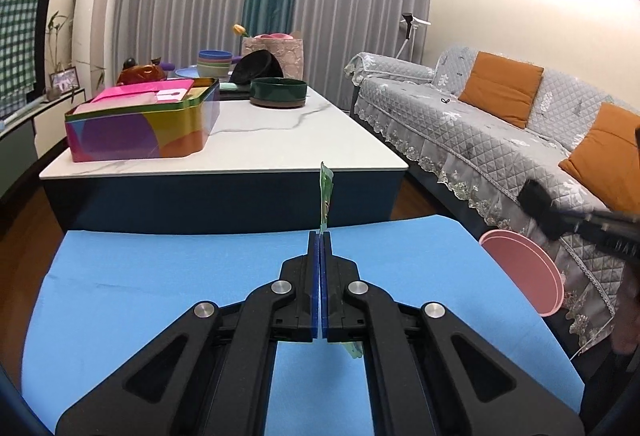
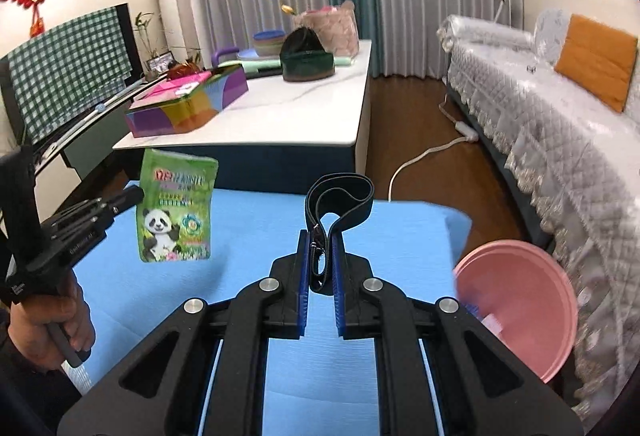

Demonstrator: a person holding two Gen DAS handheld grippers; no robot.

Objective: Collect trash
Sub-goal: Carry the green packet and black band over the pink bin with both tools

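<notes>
My left gripper (image 1: 320,233) is shut on a green panda snack packet (image 1: 326,192), seen edge-on and sticking up past the fingertips. In the right wrist view that packet (image 2: 174,206) hangs flat from the left gripper (image 2: 138,194), above the blue mat (image 2: 248,236). My right gripper (image 2: 320,234) is shut on a black elastic strap (image 2: 340,196) whose loop stands up above the fingertips. A pink basin (image 2: 524,308) sits past the mat's right edge; it shows as the pink basin (image 1: 524,268) in the left wrist view, below the right gripper's tip (image 1: 540,208).
A white marble coffee table (image 1: 280,132) stands beyond the blue mat (image 1: 160,276), bearing a colourful tin (image 1: 140,124), a dark green bowl (image 1: 278,92) and stacked bowls. A grey-covered sofa (image 1: 480,124) with orange cushions runs along the right. A white power cord (image 2: 424,156) lies on the wood floor.
</notes>
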